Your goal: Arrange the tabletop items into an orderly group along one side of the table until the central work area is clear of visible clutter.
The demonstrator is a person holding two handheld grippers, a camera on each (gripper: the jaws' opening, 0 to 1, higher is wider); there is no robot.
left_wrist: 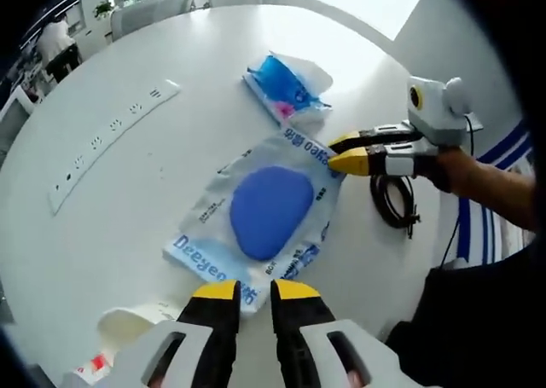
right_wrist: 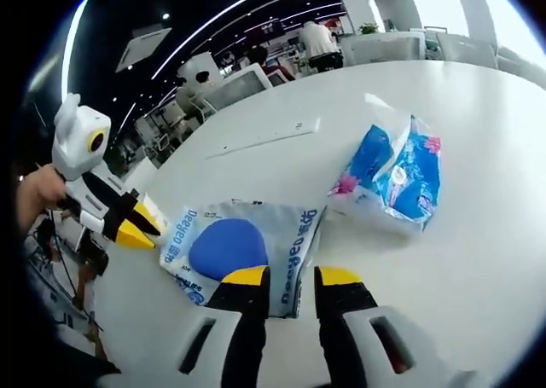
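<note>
Wipes pack: a flat, pale pack with blue lettering and a big blue oval (left_wrist: 264,217) (right_wrist: 243,243) lay on the white table, between the two tongs.
Left tongs: yellow-tipped jaws (left_wrist: 256,291) rose from the bottom of the left gripper view, slightly parted, nothing between them. Their tips sat at the pack's near edge; whether they touched it could not be told.
Right tongs: in the left gripper view they (left_wrist: 345,152) reached in from the right, held by a person's hand (left_wrist: 465,170), tips at the pack's far right corner. The jaws looked almost together; whether they pinched the corner could not be told. In the right gripper view their own jaws (right_wrist: 290,277) stood slightly apart, at the pack's near edge.
Left tongs seen from the right: in the right gripper view they (right_wrist: 145,226) came in from the left, tips at the pack's left edge.
Tissue packet: a crumpled blue and white packet with pink marks (left_wrist: 286,85) (right_wrist: 397,179) lay beyond the wipes pack, apart from it.
Power strip: a long white strip (left_wrist: 111,141) (right_wrist: 264,138) lay well left of the left tongs, farther out.
Cable: a coiled black cable (left_wrist: 394,202) lay just under the right tongs.
Table: round and white (left_wrist: 196,55) (right_wrist: 478,260).
Near edge: a white object with a red mark (left_wrist: 115,337) sat left of the left tongs; too blurred to name.
</note>
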